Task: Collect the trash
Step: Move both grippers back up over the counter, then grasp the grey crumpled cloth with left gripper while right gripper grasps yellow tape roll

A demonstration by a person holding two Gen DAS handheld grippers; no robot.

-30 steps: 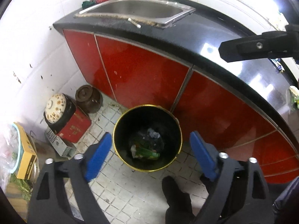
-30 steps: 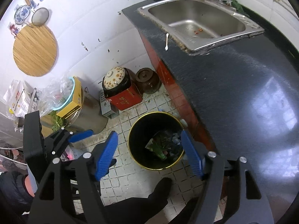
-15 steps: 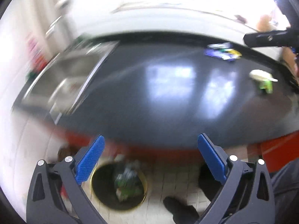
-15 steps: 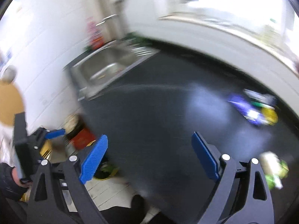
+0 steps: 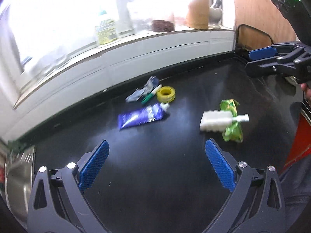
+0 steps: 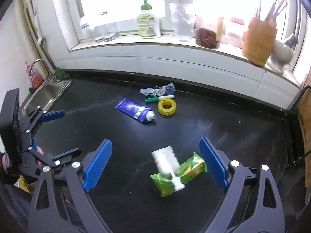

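Trash lies on the black countertop (image 6: 243, 128). A purple tube (image 6: 135, 111) (image 5: 141, 116), a yellow tape roll (image 6: 167, 107) (image 5: 166, 93), a green marker (image 6: 159, 98) and a crumpled blue-grey wrapper (image 6: 157, 90) lie mid-counter. Nearer, a white squeeze bottle (image 6: 166, 160) (image 5: 215, 121) rests across a green packet (image 6: 192, 167) (image 5: 232, 128). My right gripper (image 6: 155, 143) hovers open over the bottle and packet, its pads not touching them. My left gripper (image 5: 156, 145) is open with nothing in it, short of the purple tube.
A steel sink (image 6: 46, 93) is set into the counter's left end. The windowsill behind holds a green-capped bottle (image 6: 147, 23), a jar (image 6: 208, 36) and a brown utensil holder (image 6: 258, 38). A red cabinet front (image 5: 299, 139) drops below the counter edge.
Both grippers have swung up from over the black bin on the floor to over the countertop. The right jaws stand wider than a second ago.
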